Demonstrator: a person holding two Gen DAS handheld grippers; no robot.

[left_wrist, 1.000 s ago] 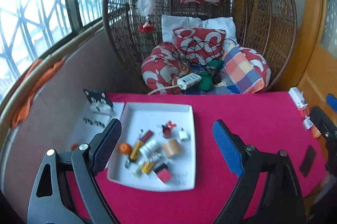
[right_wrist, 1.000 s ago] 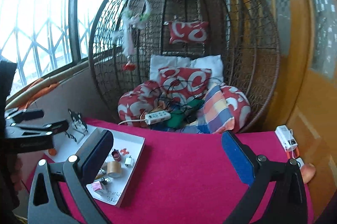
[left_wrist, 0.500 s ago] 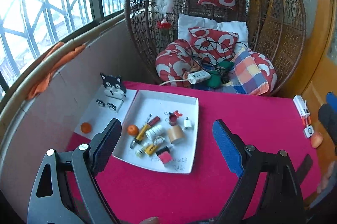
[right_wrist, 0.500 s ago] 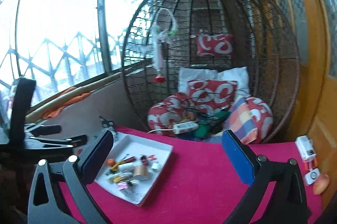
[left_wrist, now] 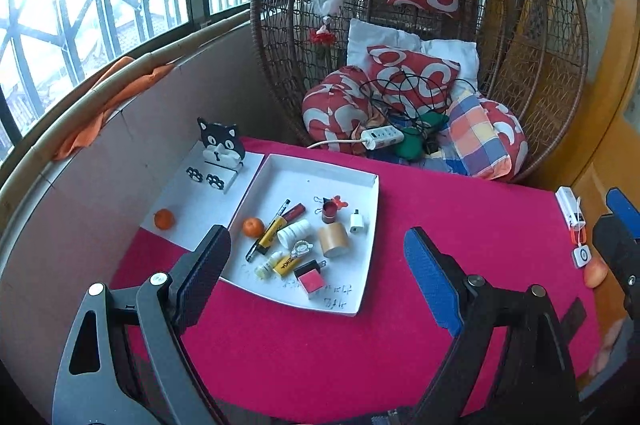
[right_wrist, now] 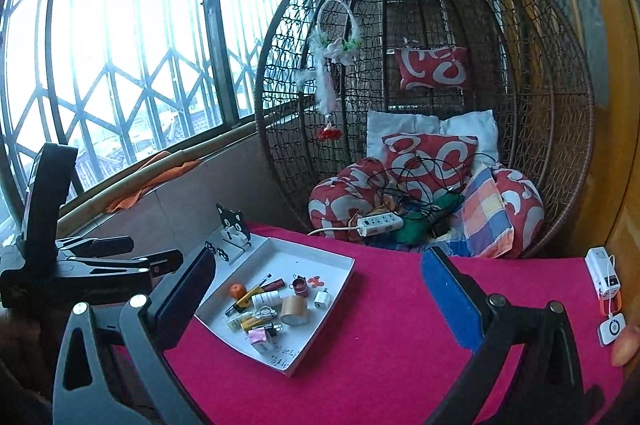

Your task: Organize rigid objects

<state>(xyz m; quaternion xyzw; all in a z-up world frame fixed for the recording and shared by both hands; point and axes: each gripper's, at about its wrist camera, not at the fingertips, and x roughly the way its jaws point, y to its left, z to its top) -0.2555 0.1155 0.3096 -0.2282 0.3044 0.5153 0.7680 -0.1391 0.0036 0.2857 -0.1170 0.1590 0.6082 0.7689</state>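
Note:
A white square tray [left_wrist: 362, 295] lies on the red tablecloth [left_wrist: 460, 217]. It holds several small things: an orange [left_wrist: 253, 226], a pen [left_wrist: 267, 230], a tan tape roll [left_wrist: 333, 240], a white charger [left_wrist: 357, 221], a pink block [left_wrist: 311, 281], a small red cup [left_wrist: 329, 211]. My left gripper [left_wrist: 316, 277] is open and empty, raised above the tray's near edge. My right gripper [right_wrist: 320, 301] is open and empty, high over the cloth, with the tray [right_wrist: 340, 261] below and to its left. The left gripper [right_wrist: 100, 257] shows at the left of the right wrist view.
A cat-shaped phone stand [left_wrist: 220, 153] and a second orange [left_wrist: 164, 218] sit on a white sheet left of the tray. A white power bank [left_wrist: 570, 209] and a peach-coloured object [left_wrist: 596, 271] lie at the table's right edge. A wicker egg chair [left_wrist: 420, 37] with cushions stands behind.
Both grippers have risen and drawn back from the table; the tray looks smaller and more of the window shows. Both stay open and empty.

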